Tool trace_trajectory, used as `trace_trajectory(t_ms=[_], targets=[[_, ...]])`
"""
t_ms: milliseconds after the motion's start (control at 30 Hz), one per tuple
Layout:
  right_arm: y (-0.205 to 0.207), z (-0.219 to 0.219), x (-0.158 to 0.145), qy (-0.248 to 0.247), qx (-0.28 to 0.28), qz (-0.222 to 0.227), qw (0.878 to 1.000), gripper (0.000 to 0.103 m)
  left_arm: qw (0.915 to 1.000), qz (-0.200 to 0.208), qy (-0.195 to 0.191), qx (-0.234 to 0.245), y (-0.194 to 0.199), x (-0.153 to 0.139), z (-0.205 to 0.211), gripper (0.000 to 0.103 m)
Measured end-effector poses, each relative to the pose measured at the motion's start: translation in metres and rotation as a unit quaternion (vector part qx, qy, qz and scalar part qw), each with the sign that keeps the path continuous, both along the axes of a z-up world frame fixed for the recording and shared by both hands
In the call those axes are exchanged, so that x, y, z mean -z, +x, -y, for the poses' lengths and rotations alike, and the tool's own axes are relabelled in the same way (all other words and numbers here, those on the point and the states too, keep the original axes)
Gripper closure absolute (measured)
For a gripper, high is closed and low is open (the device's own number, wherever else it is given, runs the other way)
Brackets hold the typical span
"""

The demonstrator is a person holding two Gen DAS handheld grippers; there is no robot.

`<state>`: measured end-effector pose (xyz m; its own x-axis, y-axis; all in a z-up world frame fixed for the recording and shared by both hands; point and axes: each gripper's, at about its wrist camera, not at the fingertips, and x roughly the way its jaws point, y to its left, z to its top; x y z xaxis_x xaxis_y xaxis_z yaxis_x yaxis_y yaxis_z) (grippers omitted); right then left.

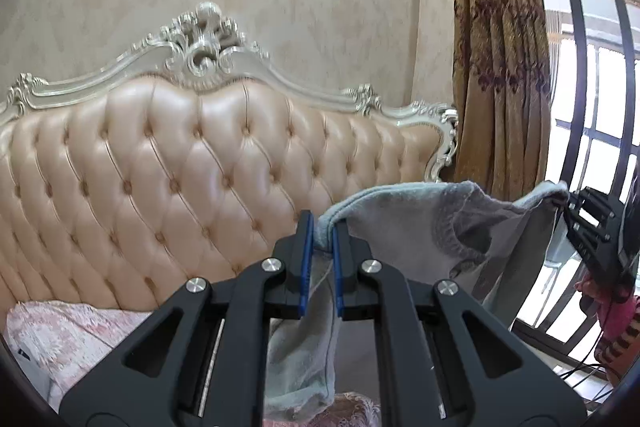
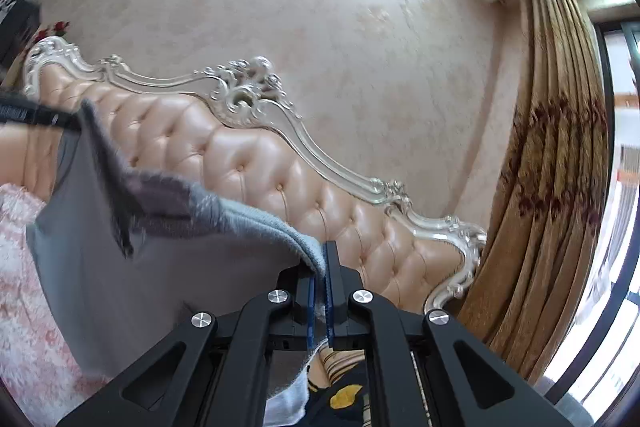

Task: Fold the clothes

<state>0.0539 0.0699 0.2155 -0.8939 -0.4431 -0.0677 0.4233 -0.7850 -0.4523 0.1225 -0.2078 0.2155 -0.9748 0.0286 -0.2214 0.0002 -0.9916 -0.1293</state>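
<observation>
A grey sweater (image 1: 404, 223) hangs in the air in front of the headboard (image 1: 180, 163) of a bed. Each gripper pinches one top corner of it.

The left gripper (image 1: 322, 227) has its blue pads nearly together, with a fold of cloth squeezed between them. The right gripper (image 2: 324, 259) is nearly closed too, and it pinches the light blue edge of the same sweater. So the sweater is off the bed and stretched between the two grippers.

I think the step is to hold the sweater up and spread it flat. To do it well, keep both pinches tight. Keep both corners at the same height. Pull them gently apart so the cloth hangs smooth and does not bunch up.

The left view shows the other gripper at 3 o'clock, holding the far corner near the window (image 1: 592, 107). It also shows the neck hole sagging in the middle. The right view shows the wide grey body of the sweater hanging down at 8 o'clock, over the pink bed cover (image 2: 24, 267). The curtain (image 2: 556, 155) is at 3 o'clock there.
</observation>
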Motion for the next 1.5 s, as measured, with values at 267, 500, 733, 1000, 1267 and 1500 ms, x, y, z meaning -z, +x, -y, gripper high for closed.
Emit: trace_trajectory(t_ms=[267, 500, 733, 1000, 1267, 1500], targets=[[0.053, 0.007, -0.017, 0.04, -0.037, -0.04, 0.998, 0.099, 0.9989, -0.039, -0.025, -0.002, 0.062, -0.039, 0.008, 0.092], [0.096, 0.008, -0.026, 0.045, -0.07, -0.059, 0.995, 0.099, 0.9968, -0.051, -0.061, -0.012, 0.116, -0.048, 0.007, 0.092], [0.152, 0.003, -0.025, 0.055, -0.112, -0.085, 0.989, 0.099, 0.9954, -0.034, -0.087, -0.018, 0.165, -0.035, 0.001, 0.092], [0.194, -0.008, -0.008, 0.043, -0.143, -0.058, 0.987, 0.099, 0.9959, -0.005, -0.089, -0.015, 0.208, -0.017, -0.004, 0.092], [0.223, -0.017, 0.016, 0.041, -0.162, -0.023, 0.986, 0.099, 0.9954, 0.036, -0.085, -0.024, 0.226, 0.01, -0.002, 0.092], [0.177, 0.02, 0.06, 0.065, -0.167, 0.044, 0.983, 0.099, 0.9941, 0.085, -0.044, -0.05, 0.199, 0.054, 0.024, 0.092]])
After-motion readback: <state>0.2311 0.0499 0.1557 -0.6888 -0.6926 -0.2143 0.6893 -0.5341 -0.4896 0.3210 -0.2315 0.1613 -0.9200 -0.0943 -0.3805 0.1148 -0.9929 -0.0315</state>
